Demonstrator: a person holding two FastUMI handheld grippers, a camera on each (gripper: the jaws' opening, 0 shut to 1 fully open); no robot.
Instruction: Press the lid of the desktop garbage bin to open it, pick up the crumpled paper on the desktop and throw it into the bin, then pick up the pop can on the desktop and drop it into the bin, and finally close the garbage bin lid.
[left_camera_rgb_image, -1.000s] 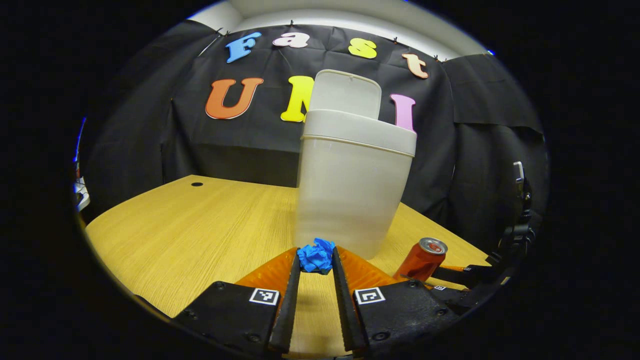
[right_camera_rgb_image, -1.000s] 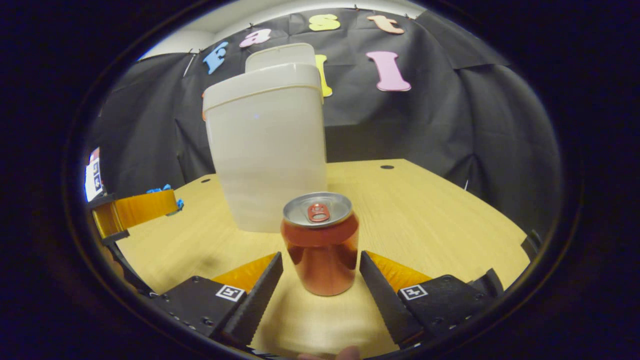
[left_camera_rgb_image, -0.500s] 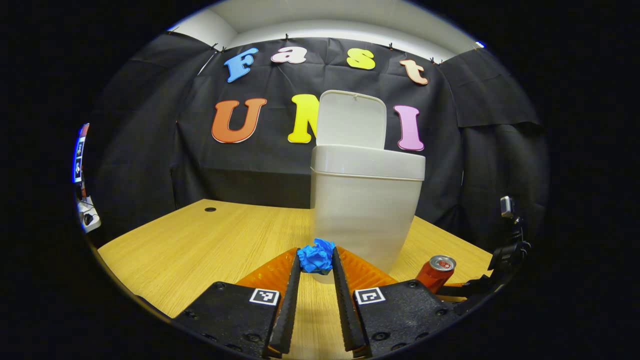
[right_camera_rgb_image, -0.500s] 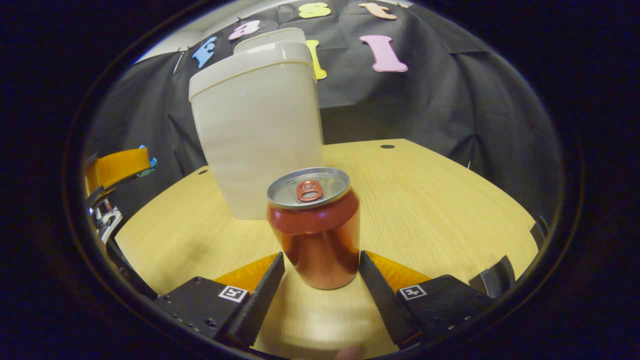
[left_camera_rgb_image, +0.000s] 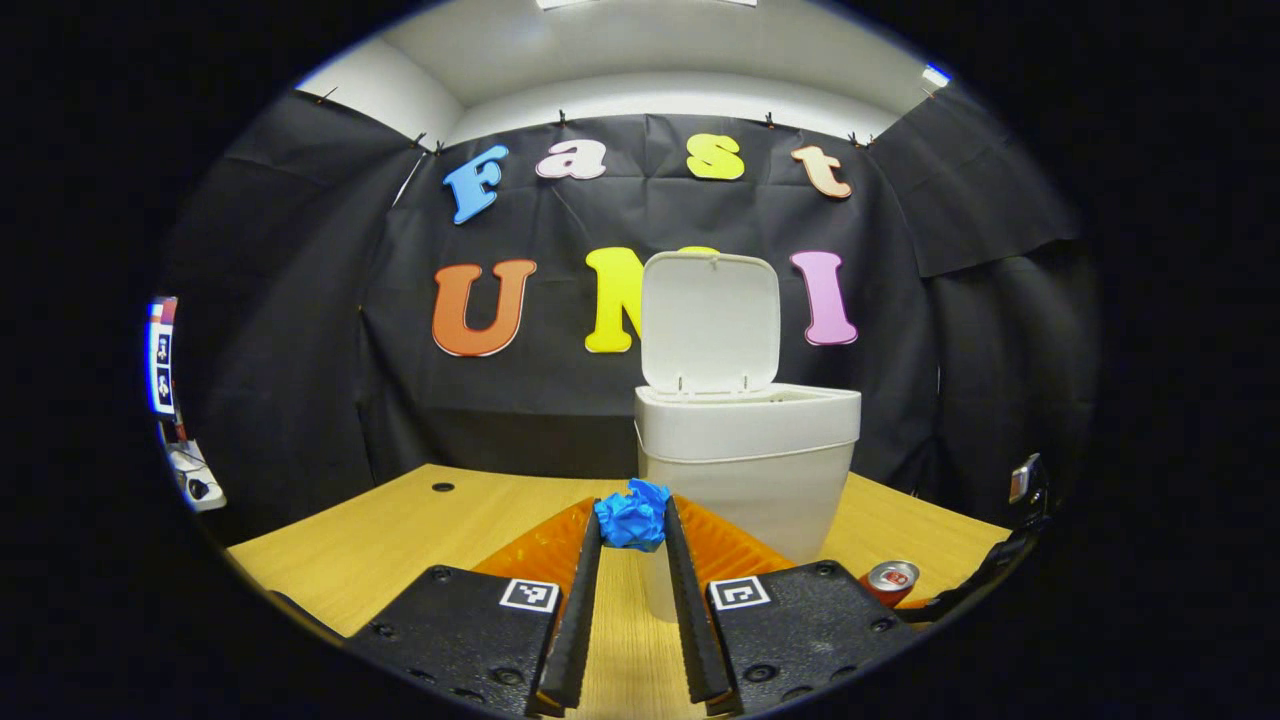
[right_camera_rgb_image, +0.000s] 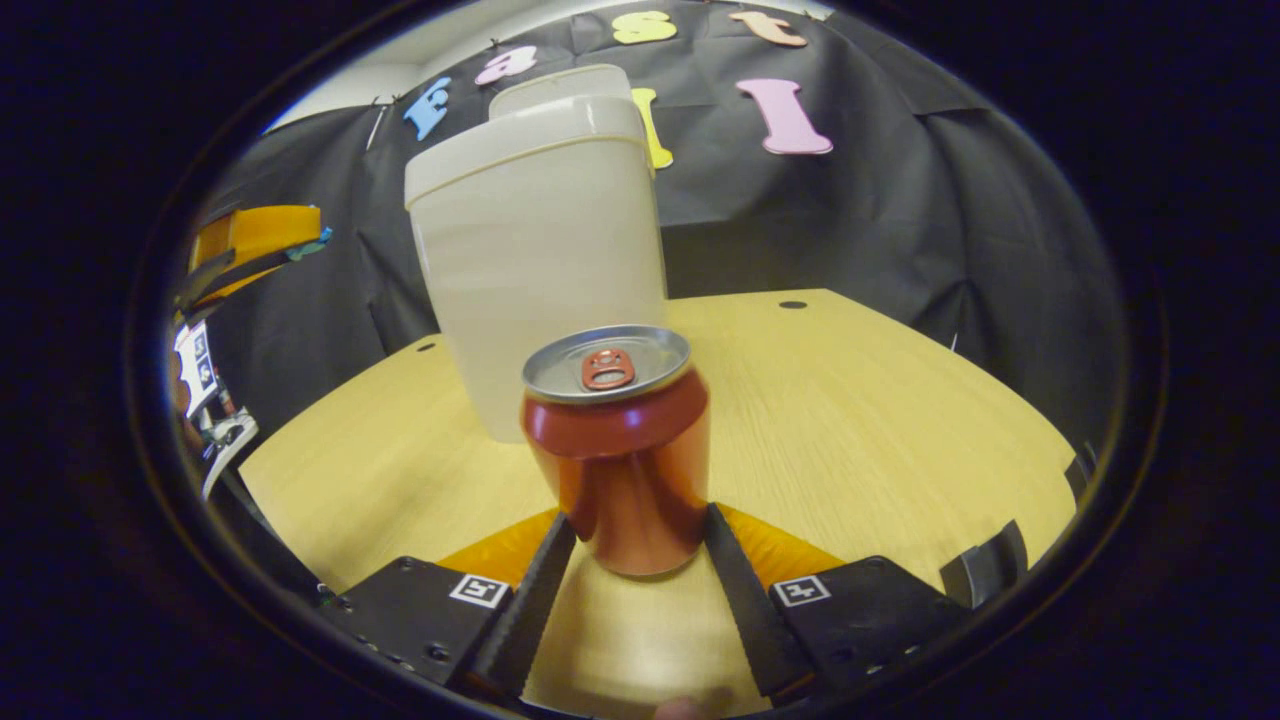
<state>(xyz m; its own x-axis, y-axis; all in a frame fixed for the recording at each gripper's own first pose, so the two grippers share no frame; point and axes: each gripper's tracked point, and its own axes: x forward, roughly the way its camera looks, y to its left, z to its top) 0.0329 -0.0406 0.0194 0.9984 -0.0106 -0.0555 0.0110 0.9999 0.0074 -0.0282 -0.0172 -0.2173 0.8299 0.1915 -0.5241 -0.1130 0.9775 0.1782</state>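
My left gripper (left_camera_rgb_image: 632, 522) is shut on the blue crumpled paper (left_camera_rgb_image: 632, 508), held in the air in front of the white bin (left_camera_rgb_image: 748, 470), about level with its rim. The bin's lid (left_camera_rgb_image: 710, 320) stands open and upright at the back. In the right gripper view the red pop can (right_camera_rgb_image: 620, 450) stands upright on the wooden table (right_camera_rgb_image: 850, 400) just before the bin (right_camera_rgb_image: 540, 260). My right gripper (right_camera_rgb_image: 637, 520) has both fingers against the can's sides. The left gripper (right_camera_rgb_image: 260, 240) hangs high at the left there. The can (left_camera_rgb_image: 890, 580) also sits at the lower right of the left gripper view.
The table (left_camera_rgb_image: 420, 530) has a small round cable hole (left_camera_rgb_image: 442, 487) on the far left side and another hole (right_camera_rgb_image: 792, 304) behind the can. Black cloth walls close in behind the bin. Some equipment (left_camera_rgb_image: 185, 470) sits off the table's left edge.
My left gripper has risen with the paper from table height to about the bin's rim. The right gripper's fingers have narrowed from a wide gap onto the can's sides.
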